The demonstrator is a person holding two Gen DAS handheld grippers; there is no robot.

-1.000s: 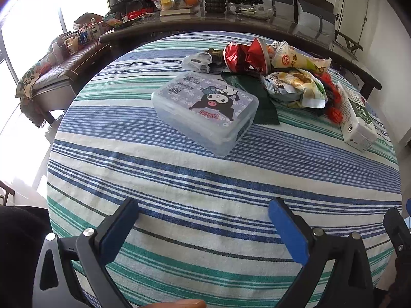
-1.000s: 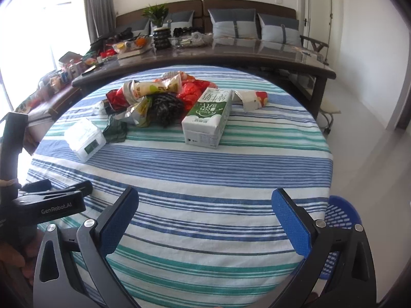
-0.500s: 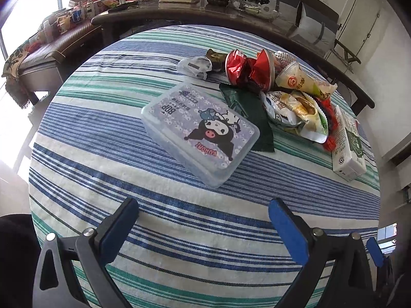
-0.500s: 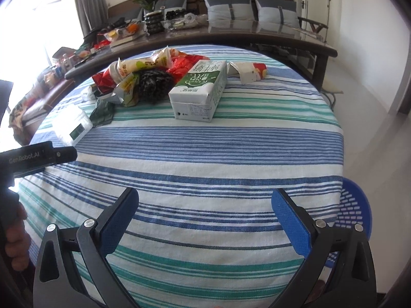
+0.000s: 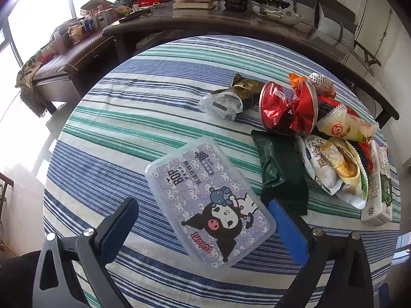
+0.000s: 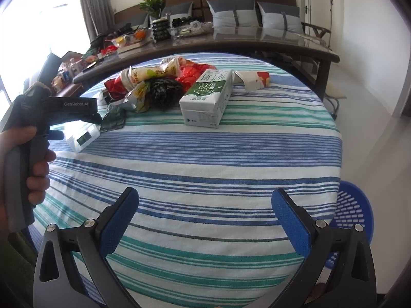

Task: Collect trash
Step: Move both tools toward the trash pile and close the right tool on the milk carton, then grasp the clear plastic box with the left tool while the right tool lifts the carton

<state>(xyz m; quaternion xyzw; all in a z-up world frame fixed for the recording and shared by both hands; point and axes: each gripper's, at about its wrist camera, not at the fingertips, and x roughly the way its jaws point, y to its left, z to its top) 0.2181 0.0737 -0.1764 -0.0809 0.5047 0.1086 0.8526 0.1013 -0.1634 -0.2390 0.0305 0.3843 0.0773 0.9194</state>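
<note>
Your left gripper (image 5: pixel 203 231) is spread wide over the clear cartoon-print plastic box (image 5: pixel 209 202), not touching it. Right gripper (image 6: pixel 205 220) gapes empty above the striped tablecloth (image 6: pixel 205 159). Beyond: green-white milk carton (image 6: pixel 206 97), then the wrapper pile (image 5: pixel 321 128).

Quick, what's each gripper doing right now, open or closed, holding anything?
Left gripper: open, holding nothing, fingers either side of the plastic box.
Right gripper: open, empty, over the striped tablecloth.

Striped tablecloth (image 6: pixel 205 159), dark long table (image 6: pixel 231 43) with clutter, potted plant (image 6: pixel 152 5), grey cushions (image 6: pixel 231 12)
</note>
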